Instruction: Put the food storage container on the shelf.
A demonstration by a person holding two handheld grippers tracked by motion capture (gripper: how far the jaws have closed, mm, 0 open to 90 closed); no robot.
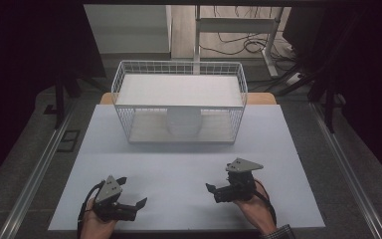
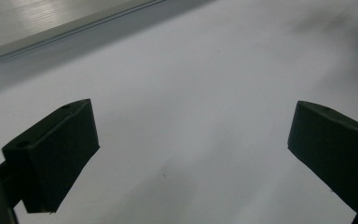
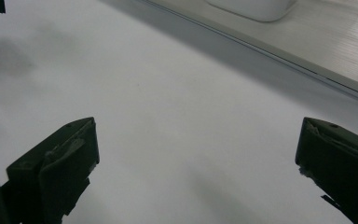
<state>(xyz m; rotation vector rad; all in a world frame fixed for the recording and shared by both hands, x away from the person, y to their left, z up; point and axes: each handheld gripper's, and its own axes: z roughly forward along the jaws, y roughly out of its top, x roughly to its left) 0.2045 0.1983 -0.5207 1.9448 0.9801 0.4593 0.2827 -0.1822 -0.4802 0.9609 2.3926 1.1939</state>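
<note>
Both hand-held grippers black w/ grey triangular top plates (image 1: 110, 188), black cables; checked cuff (image 1: 280, 232) on right.

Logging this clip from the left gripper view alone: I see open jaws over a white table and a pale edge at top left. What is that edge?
Observer: It looks like the base of a white wire basket that stands at the far middle of the table.
Operator: Anything in it?
Observer: A white rounded thing sits on its floor, under a flat white shelf across the top.
Operator: And the right gripper?
Observer: The right gripper is open and holds nothing. It is low over the table, apart from the basket.
</note>
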